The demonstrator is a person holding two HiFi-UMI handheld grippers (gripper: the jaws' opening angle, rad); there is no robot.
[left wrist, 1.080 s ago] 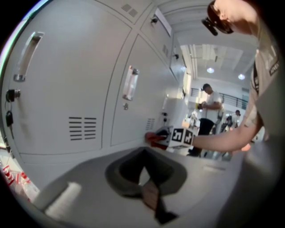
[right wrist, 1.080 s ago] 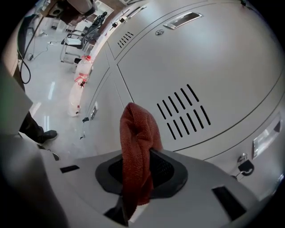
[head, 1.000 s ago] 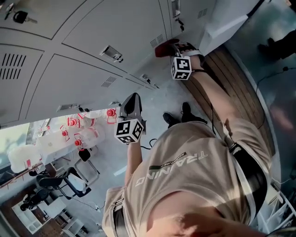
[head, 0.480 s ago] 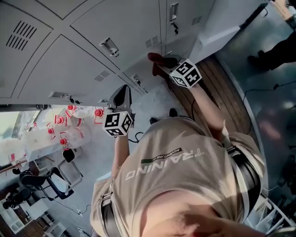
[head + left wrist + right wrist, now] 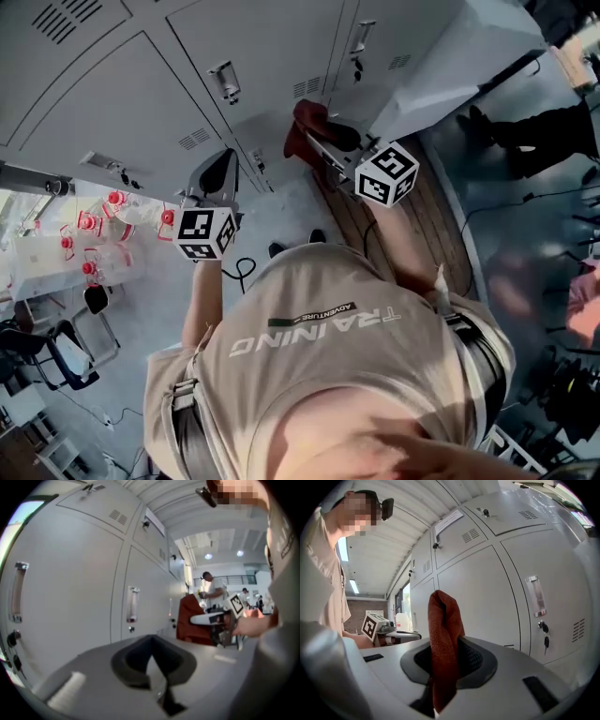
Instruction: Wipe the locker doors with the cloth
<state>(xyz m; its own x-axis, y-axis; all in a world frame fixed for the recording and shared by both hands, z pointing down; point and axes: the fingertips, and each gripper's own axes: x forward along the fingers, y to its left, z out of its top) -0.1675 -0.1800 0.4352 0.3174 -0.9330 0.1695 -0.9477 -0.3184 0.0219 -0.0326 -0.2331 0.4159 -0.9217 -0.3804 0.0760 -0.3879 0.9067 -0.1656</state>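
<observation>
Grey locker doors (image 5: 141, 94) with handles and keys fill the top of the head view. My right gripper (image 5: 323, 142) is shut on a red cloth (image 5: 302, 127) close to a lower door; whether the cloth touches it I cannot tell. In the right gripper view the cloth (image 5: 444, 630) stands up between the jaws of my right gripper (image 5: 443, 665), in front of a door (image 5: 487, 588). My left gripper (image 5: 221, 167) hangs to the left, away from the doors. Its own view shows my left gripper (image 5: 152, 660) shut on nothing, with the cloth (image 5: 189, 623) beyond it.
Bottles with red caps (image 5: 94, 234) stand on a table at the left, above an office chair (image 5: 47, 347). A wooden platform (image 5: 403, 234) runs along the lockers' base. A cable (image 5: 242, 272) lies on the floor. Someone's legs (image 5: 525, 122) are at the right, and people (image 5: 211, 588) stand far off.
The head view has swung, so the lockers sit differently. The right gripper with the cloth has drifted left and lower in the picture, and the left gripper has moved left and up.
</observation>
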